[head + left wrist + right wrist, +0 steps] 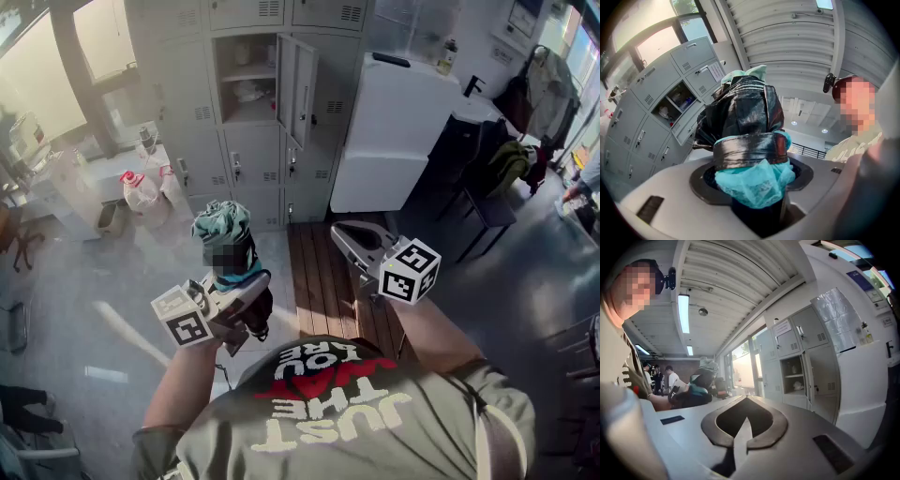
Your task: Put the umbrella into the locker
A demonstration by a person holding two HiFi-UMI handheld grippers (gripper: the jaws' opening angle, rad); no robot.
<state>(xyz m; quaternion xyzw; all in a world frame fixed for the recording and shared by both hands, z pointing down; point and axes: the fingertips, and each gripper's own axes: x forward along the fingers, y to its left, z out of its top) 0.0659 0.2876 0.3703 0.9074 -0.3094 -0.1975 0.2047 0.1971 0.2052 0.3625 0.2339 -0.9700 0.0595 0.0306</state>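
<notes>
The tall bank of pale grey metal lockers (202,112) fills the wall ahead of you. One compartment in its upper rows stands open (246,80), its door (298,86) swung out to the right and a shelf with some pale items inside. Touching the lockers' right side is a large white box-shaped cabinet (394,131). On the floor in front of the lockers, near their foot, lies a strip of brown wooden slats (323,277).

The folded umbrella with teal and glossy black fabric (743,122) is well short of the lockers and not yet in the open compartment. It stands upright, with a shiny black strap wrapped around its bundled cloth. Your left gripper (239,291) is clamped on the umbrella's lower part, with the teal fabric bunched between the jaws, and it points slightly upward toward the lockers.

Your right gripper (352,239) is level, to the right of the umbrella and over the wooden slats. Its jaws are closed together with nothing between them, and it faces the open compartment.
</notes>
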